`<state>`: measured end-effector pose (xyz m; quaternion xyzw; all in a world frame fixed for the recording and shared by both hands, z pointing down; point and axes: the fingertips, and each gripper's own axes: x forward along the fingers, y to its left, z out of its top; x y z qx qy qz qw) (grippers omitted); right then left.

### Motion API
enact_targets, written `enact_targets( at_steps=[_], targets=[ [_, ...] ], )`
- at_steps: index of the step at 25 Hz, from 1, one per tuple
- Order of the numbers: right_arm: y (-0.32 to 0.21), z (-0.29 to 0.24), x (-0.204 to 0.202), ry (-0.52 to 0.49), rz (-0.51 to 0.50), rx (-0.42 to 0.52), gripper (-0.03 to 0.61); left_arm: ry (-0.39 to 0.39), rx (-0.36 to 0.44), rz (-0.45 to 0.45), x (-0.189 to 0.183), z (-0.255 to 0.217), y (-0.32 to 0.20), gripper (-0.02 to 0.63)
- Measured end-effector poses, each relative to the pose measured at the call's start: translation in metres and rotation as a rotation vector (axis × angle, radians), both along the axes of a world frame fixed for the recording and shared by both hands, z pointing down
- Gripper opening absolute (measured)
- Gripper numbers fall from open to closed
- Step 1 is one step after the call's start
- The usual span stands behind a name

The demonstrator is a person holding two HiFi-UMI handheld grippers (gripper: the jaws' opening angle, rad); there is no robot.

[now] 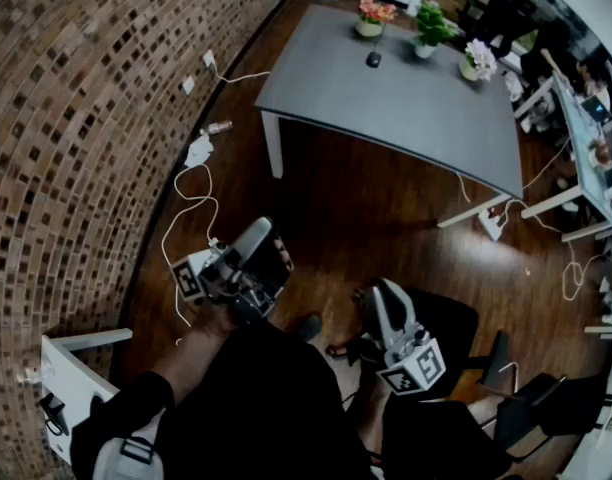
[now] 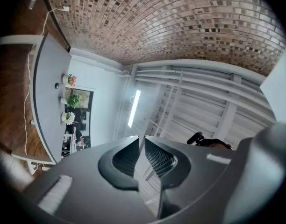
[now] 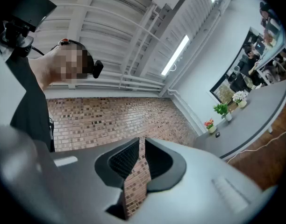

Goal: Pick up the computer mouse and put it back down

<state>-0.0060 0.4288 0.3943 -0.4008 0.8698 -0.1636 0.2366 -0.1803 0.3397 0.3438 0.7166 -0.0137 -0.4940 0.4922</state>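
Dark clothing [image 1: 266,408] of the person fills the head view's bottom edge. Just above it the left claw [image 1: 254,238] and right claw [image 1: 383,296] hang over the wooden floor [image 1: 386,218], both tilted upward. Far ahead, the computer mouse [image 1: 373,59] sits on the grey counter [image 1: 406,108] near the flower pots [image 1: 370,20], well apart from both claws, neither clearly nearer.

Left gripper view: jaws closed, nothing between them; the mouse is a speck far left.

Right gripper view: jaws pinched together, empty; the mouse lies far right. Its long axis is too small to read.
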Motion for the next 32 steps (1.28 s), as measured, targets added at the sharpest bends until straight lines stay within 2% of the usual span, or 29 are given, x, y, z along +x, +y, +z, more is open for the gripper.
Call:
enact_targets(
  at_steps=[3,7,10,14,17,22,27,32],
  targets=[
    [0.001,-0.002,0.016,-0.006,0.012,-0.003,0.014,0.007,0.015,0.009,0.010,-0.008,0.008,0.005],
    [0.002,-0.012,0.033,-0.016,0.019,0.015,0.014,-0.011,0.118,0.013,0.025,-0.025,0.021,0.005],
    [0.003,-0.023,0.047,-0.044,0.032,0.025,0.014,-0.033,0.190,0.053,0.043,-0.030,0.034,0.005],
    [0.010,-0.002,0.085,-0.062,0.099,-0.009,0.014,-0.155,0.285,0.106,0.081,-0.027,0.058,0.005],
    [0.013,0.003,0.097,-0.064,0.113,-0.010,0.014,-0.235,0.368,0.109,0.094,-0.026,0.074,0.005],
    [0.016,-0.003,0.098,-0.071,0.100,0.010,0.014,-0.535,0.485,0.050,0.108,-0.008,0.083,0.005],
    [0.018,-0.009,0.099,-0.078,0.086,0.031,0.014,-0.687,0.529,0.030,0.122,0.001,0.084,0.005],
    [0.021,-0.013,0.103,-0.085,0.078,0.048,0.014,-0.812,0.546,-0.048,0.129,0.004,0.083,0.005]
  ],
)
